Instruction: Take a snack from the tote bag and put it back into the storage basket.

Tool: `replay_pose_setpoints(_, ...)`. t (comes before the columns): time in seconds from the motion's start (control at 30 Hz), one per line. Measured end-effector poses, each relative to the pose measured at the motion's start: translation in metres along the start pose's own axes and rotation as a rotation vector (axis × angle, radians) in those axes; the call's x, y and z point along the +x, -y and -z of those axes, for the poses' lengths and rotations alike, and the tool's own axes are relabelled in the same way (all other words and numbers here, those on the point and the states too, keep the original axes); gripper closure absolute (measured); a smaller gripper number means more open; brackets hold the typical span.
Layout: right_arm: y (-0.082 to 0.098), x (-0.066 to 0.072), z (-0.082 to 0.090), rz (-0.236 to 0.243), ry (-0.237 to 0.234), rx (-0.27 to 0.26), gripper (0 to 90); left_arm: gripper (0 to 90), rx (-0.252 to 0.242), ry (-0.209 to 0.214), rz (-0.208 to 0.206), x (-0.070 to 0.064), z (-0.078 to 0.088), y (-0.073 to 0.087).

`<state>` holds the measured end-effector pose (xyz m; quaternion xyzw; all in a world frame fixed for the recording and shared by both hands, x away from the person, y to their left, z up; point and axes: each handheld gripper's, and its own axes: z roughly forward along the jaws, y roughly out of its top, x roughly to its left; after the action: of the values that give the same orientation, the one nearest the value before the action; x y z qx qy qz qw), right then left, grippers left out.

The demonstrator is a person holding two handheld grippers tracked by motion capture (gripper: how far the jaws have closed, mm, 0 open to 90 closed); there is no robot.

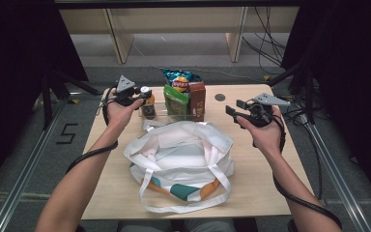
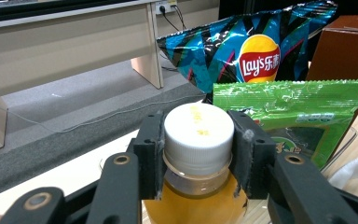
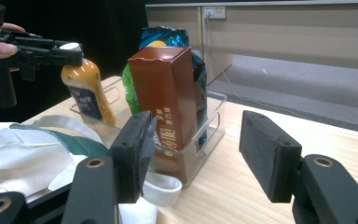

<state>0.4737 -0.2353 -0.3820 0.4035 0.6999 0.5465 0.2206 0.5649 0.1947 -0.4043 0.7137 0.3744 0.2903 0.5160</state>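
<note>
Bottle [image 2: 196,186] clamped at the cap by left hand-held gripper [image 2: 198,140]; keep it upright over the bag [image 1: 183,150]. Right hand-held gripper [image 3: 193,154] gapes empty.

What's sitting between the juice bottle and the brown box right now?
In the high view, the green snack packet stands between the juice bottle and the brown box, inside the clear tray. The blue chip bag stands just behind it.

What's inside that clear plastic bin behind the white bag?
The clear bin holds a brown carton, a green snack packet and a blue crisp bag. Their lower parts and the bin's floor are hidden.
</note>
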Motion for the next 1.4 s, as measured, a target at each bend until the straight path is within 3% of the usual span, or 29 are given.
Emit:
replay_pose_setpoints(0.07,0.000,-0.002,-0.001,0.020,-0.001,-0.005,44.7,58.5,0.001,-0.001,0.001,0.000,0.000,0.001)
replay_pose_setpoints(0.67,0.000,-0.002,-0.002,0.035,0.002,-0.009,44.7,58.5,0.015,0.000,0.009,0.001,-0.003,0.008)
replay_pose_setpoints(0.7,0.001,-0.001,-0.002,0.014,0.002,-0.005,44.7,58.5,0.016,0.000,0.009,0.001,-0.003,0.008)
replay_pose_setpoints(0.9,0.001,-0.001,-0.002,0.026,0.006,-0.008,44.7,58.5,0.017,0.000,0.015,0.001,-0.003,0.010)
replay_pose_setpoints(0.93,0.001,0.001,-0.002,0.002,0.007,-0.005,44.7,58.5,0.017,0.002,0.015,0.001,-0.003,0.010)
replay_pose_setpoints(1.4,0.001,0.001,-0.002,0.004,0.010,-0.003,44.7,58.4,0.026,0.003,0.021,0.003,-0.005,0.012)
